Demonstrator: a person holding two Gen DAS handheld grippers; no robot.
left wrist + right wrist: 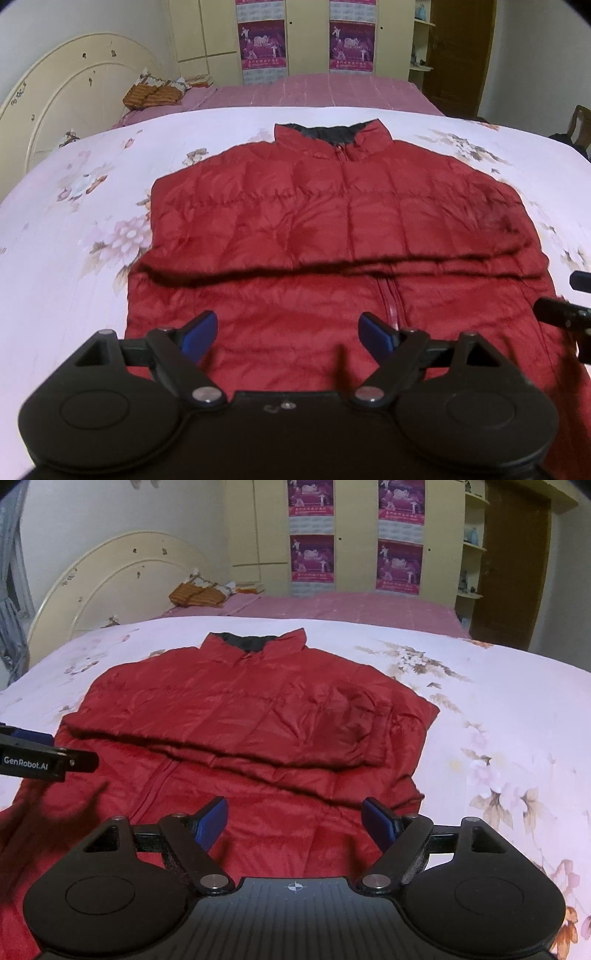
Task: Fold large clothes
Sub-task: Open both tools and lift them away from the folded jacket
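Observation:
A red quilted jacket (314, 221) lies flat on the floral bedsheet (74, 229), collar at the far end, sleeves folded across the front into a horizontal ridge. It also shows in the right wrist view (258, 716). My left gripper (288, 332) is open and empty above the jacket's near hem, left of the zipper (389, 302). My right gripper (295, 818) is open and empty above the hem's right part. The right gripper's tip shows at the right edge of the left view (561, 314); the left gripper shows at the left edge of the right view (40, 757).
A cream headboard (62, 99) stands at the far left. Folded orange cloth (155, 94) lies on the pink bedspread (332, 92) beyond. Wardrobes with posters (262, 44) line the back wall; a brown door (461, 55) is at the right.

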